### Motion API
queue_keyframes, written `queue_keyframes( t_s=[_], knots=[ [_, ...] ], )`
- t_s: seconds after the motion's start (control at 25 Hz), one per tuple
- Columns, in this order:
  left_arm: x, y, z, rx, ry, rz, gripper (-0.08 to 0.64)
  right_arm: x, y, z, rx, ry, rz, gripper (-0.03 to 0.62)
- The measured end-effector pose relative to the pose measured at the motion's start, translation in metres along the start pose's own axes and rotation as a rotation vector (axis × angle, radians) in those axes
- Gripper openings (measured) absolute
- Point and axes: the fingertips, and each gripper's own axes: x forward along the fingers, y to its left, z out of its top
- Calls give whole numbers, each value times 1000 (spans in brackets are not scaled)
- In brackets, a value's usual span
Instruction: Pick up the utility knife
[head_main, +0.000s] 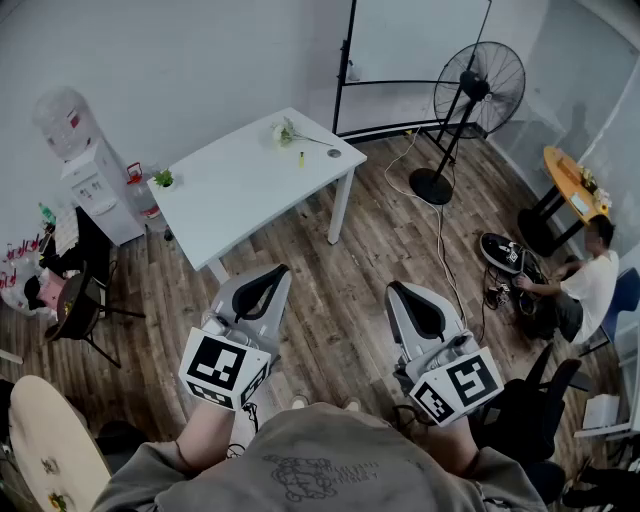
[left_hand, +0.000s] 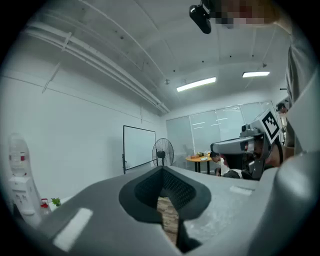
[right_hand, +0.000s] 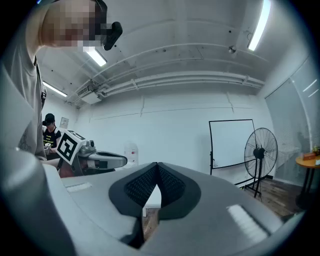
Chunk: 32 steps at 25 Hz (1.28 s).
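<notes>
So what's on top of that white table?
A small potted plant, a flower sprig, a yellowish item and a round dark thing. Nothing covers the tabletop.

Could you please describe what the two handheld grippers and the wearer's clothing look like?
The left gripper and the right gripper are alike: smooth light-grey, beak-shaped shells with black ribbed pads lining the jaws. Each carries a white cube printed with black square markers. The person wears a loose greyish top with a faint line print.

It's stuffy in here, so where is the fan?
In the head view, upper right: the fan stands beside the whiteboard, right of the table.
</notes>
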Motion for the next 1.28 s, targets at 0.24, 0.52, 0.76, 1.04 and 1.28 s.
queue_keyframes(
  t_s=[0.24, 0.52, 0.76, 1.04, 1.28],
  knots=[
    [-7, 13, -7, -1, 5, 4, 0, 16, 9, -4, 9, 3, 5, 29],
    [-23, 41, -18, -4, 17, 30, 0, 41, 35, -13, -40, 31, 42, 28],
    [-33, 58, -29, -8, 12, 62, 0, 45, 37, -31, 7, 65, 0, 29],
    [-23, 75, -39, -86, 10, 86, 193, 45, 19, -43, 11, 106, -48, 29],
    [15, 81, -50, -69, 49, 91, 232, 62, -10, -56, 35, 110, -38, 28]
  ],
)
